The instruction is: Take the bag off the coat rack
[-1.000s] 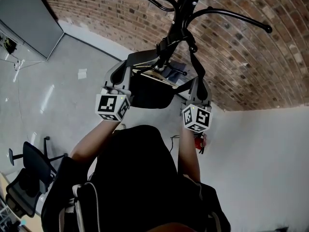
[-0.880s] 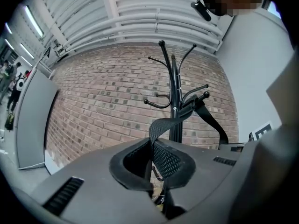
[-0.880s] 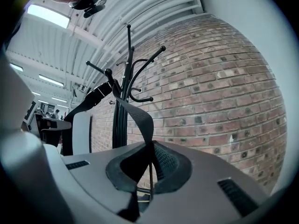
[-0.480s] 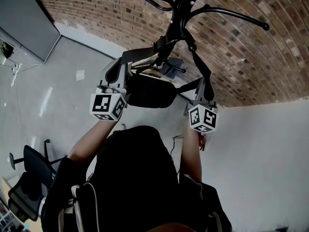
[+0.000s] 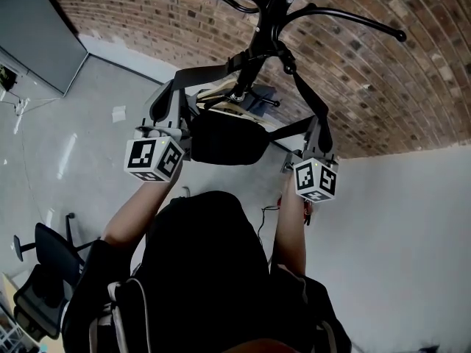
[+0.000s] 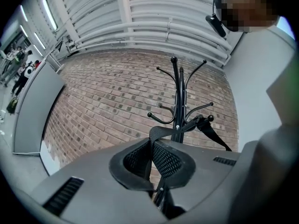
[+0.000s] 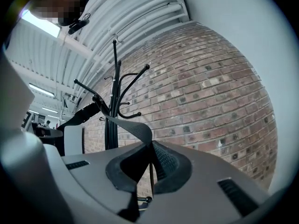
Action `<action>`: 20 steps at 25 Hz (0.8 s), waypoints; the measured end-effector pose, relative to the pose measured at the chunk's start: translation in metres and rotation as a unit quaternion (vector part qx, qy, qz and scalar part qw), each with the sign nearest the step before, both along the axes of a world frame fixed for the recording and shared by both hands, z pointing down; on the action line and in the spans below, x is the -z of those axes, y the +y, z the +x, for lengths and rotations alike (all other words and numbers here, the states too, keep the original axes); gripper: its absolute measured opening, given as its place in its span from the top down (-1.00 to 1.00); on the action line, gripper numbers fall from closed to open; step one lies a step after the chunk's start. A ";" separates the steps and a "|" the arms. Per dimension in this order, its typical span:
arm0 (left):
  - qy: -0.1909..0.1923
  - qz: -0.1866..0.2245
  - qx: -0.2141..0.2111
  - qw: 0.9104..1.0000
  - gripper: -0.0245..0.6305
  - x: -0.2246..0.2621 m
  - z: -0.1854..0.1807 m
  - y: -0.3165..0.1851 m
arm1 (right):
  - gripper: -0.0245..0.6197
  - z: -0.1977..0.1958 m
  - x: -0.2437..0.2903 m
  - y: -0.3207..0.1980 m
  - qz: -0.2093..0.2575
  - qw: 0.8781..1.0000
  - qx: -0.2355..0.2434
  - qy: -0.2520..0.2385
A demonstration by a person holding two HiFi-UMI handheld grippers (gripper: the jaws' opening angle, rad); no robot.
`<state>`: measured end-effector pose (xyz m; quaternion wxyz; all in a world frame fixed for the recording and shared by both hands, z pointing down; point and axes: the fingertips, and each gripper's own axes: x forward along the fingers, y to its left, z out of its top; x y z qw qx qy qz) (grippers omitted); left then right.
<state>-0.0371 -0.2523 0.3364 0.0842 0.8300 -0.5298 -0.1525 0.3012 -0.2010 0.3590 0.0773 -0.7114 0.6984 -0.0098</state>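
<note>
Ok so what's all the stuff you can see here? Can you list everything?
coat rack: one, black, in front of the brick wall
bag: one, black, hanging below the rack
strap: one, black, leading up to the rack
brick wall: one, reddish brown, behind the rack
panel: one, grey, far left
office chair: one, black, lower left
paper scrap: one, white, on the grey floor
left gripper: one, grey, shut on the strap
right gripper: one, grey, shut on the strap
person: one, black top, arms raised
</note>
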 end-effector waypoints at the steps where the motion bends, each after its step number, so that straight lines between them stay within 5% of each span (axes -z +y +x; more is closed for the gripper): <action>1: 0.004 0.002 0.000 1.000 0.86 0.003 -0.001 0.000 | 0.86 0.003 0.004 0.001 0.005 1.000 -0.003 0.002; 20: 0.064 0.013 -0.005 0.998 0.85 0.055 -0.022 0.011 | 0.86 0.024 0.049 0.025 0.056 0.998 -0.026 -0.015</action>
